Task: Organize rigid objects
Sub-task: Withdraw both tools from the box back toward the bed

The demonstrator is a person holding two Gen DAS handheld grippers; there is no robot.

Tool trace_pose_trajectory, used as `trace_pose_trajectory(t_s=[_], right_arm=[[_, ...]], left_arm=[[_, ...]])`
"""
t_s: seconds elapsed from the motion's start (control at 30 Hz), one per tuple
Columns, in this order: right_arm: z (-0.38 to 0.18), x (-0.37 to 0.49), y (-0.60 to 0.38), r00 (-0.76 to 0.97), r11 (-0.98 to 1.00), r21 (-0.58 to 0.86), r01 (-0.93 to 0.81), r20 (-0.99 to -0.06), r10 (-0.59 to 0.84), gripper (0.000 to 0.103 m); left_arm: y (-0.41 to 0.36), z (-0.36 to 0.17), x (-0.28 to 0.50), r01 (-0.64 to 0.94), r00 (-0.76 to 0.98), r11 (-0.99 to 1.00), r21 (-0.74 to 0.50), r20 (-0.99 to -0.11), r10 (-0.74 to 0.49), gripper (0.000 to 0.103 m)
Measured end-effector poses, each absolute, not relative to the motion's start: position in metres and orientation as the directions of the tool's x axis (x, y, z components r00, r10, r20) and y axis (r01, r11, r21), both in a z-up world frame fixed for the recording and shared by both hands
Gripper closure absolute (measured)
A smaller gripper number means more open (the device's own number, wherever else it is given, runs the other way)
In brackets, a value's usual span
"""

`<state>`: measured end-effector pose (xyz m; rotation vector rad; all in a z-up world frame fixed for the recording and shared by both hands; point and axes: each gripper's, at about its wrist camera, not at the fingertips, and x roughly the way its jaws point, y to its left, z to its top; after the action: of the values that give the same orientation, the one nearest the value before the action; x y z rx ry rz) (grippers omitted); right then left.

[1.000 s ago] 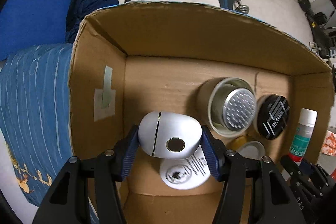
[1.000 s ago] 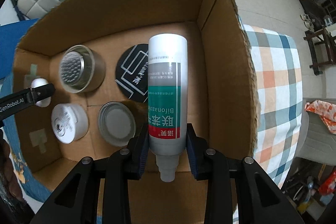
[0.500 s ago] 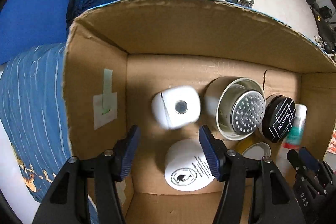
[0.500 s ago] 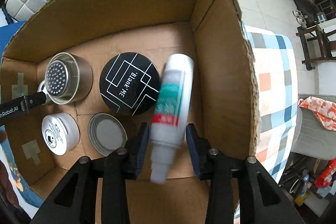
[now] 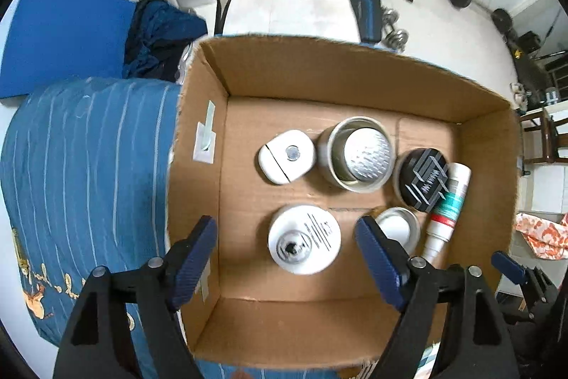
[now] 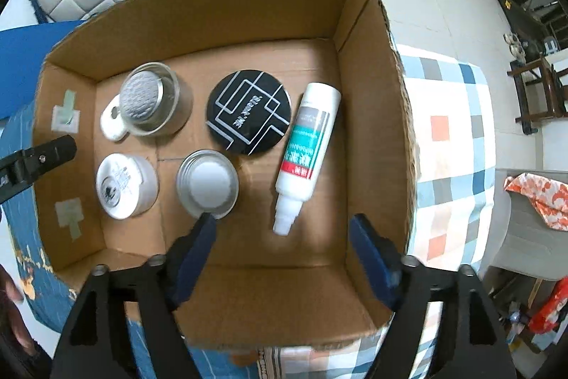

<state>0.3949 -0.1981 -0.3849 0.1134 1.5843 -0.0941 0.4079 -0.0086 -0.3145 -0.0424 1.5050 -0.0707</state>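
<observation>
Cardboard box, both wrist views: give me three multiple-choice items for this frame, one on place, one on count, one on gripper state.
1. The white bottle lies:
A. beside the box's right wall
B. outside the cardboard box
C. inside the metal cup

2. Objects in the box:
A. three
B. six
C. nine

3. The right gripper and left gripper are:
A. both shut
B. one shut on the bottle
C. both open

Answers: 1 A, it lies between the black round tin and that wall. 2 B, six can be counted. 3 C, wide empty gaps.
</observation>
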Motion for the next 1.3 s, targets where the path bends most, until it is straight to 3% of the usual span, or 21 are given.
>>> trace_pose_trajectory(t_s=[0.03, 0.17, 0.37, 0.9, 1.3], right_arm=[[-0.379, 0.389, -0.196, 0.007, 0.992, 0.009, 0.128, -1.0, 0.009, 0.011], [-0.358, 0.374, -0.188, 0.06, 0.993, 0.022, 0.112, -0.998, 0.015, 0.0], [-0.326, 0.344, -0.183, 0.15, 0.995, 0.025, 0.096, -0.989, 0.01, 0.0], [-0.245, 0.261, -0.183, 0.321, 0.995, 0.039, 0.088, -0.947, 0.008, 0.0], [-0.226, 0.229, -0.185, 0.358, 0.996, 0.019, 0.09, -0.933, -0.015, 0.0]], left_arm=[[-0.008, -0.307, 0.401, 0.023, 0.089, 0.997, -0.076, -0.993, -0.078, 0.008], [-0.004, -0.28, 0.372, 0.02, 0.18, 0.996, -0.088, -0.979, -0.09, 0.002], [0.003, -0.248, 0.333, 0.013, 0.273, 0.993, -0.119, -0.955, -0.118, 0.002], [0.008, -0.174, 0.236, 0.072, 0.457, 0.996, -0.048, -0.886, -0.076, 0.002], [0.002, -0.171, 0.202, 0.098, 0.468, 0.995, -0.036, -0.881, -0.078, 0.002]])
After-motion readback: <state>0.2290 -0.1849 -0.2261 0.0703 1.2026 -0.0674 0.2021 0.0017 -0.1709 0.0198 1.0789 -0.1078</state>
